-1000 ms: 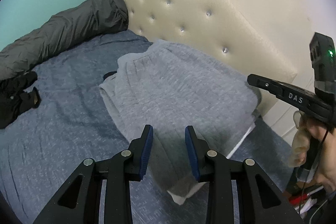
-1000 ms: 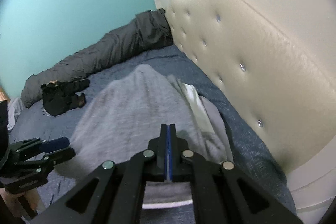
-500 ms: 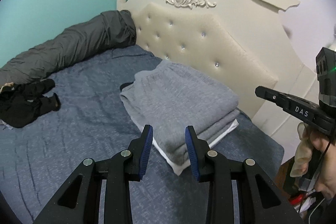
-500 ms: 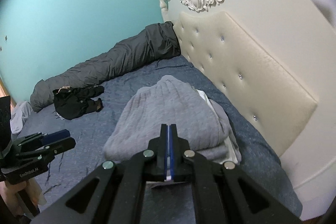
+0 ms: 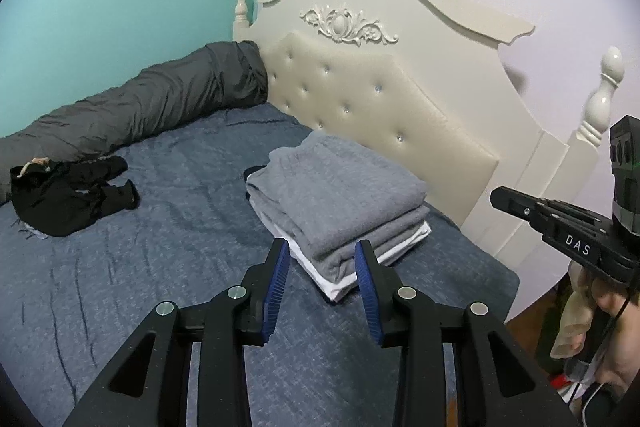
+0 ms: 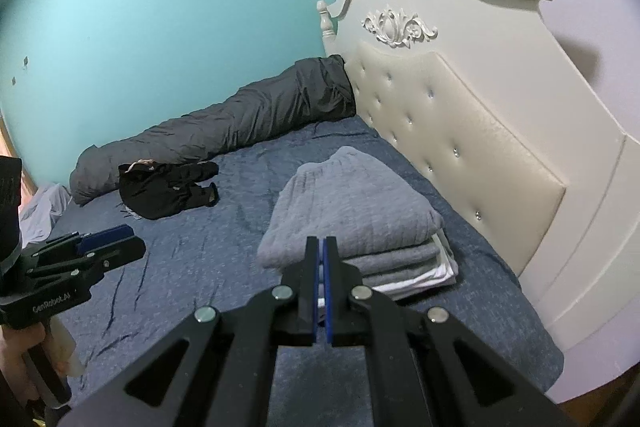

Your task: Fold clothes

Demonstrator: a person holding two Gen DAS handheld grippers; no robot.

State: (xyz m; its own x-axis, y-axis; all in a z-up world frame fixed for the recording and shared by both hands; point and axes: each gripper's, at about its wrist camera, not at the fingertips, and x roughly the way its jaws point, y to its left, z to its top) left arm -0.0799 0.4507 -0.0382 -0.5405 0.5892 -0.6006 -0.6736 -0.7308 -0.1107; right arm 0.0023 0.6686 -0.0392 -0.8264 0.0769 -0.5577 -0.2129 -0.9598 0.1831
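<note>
Now | left tongs (image 5: 322, 269) opening, empty; right tongs (image 6: 322, 261) closed, angled down

A bed (image 5: 168, 267) with a rumpled blue cover; straight ahead of the claw, near the cream headboard (image 5: 376, 107), lies a neat stack (image 5: 340, 203) of folded grey and white clothes; farther off to the claw's left, a crumpled black garment (image 5: 68, 195); beyond that, a long dark grey roll (image 5: 136, 107) lies along the teal wall.

Bedroom: bed (image 5: 168, 267), tufted headboard (image 5: 360, 99)
</note>
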